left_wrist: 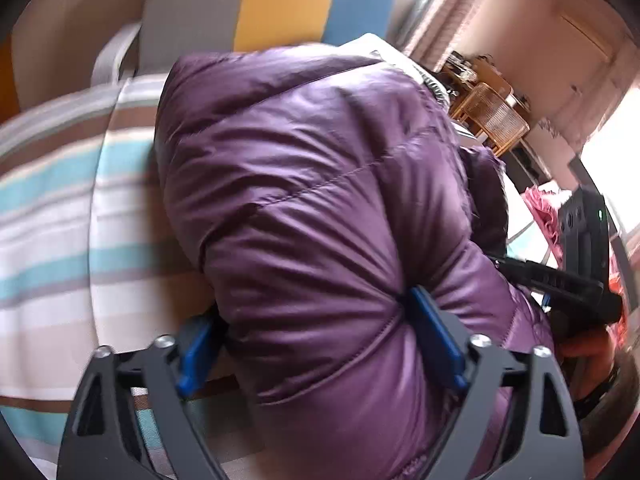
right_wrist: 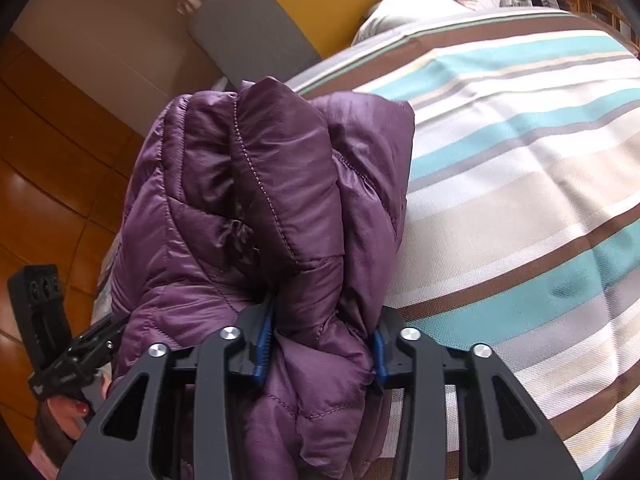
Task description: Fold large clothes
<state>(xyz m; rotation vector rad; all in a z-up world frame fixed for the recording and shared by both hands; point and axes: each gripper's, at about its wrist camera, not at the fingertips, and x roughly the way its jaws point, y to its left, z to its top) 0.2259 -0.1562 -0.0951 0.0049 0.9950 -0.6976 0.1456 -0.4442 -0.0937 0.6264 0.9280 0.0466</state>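
Bunching between both clamped hand-held grippers (left_wrist: 320, 344) (right_wrist: 322, 344), the purple quilted jacket (left_wrist: 312, 184) shines.

Both wrist views close over the bunched purple jacket (left_wrist: 320, 208) (right_wrist: 276, 200), facing along the fingers toward the striped bedspread (left_wrist: 52, 216) (right_wrist: 520, 184), sharing jacket, bedspread and colour-block headboard (left_wrist: 280, 0) (right_wrist: 288, 12).

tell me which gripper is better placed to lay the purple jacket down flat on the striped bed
Right, probably. The right gripper pinches the purple jacket beside open striped bed; the left gripper grips its bulk near the bed's edge.
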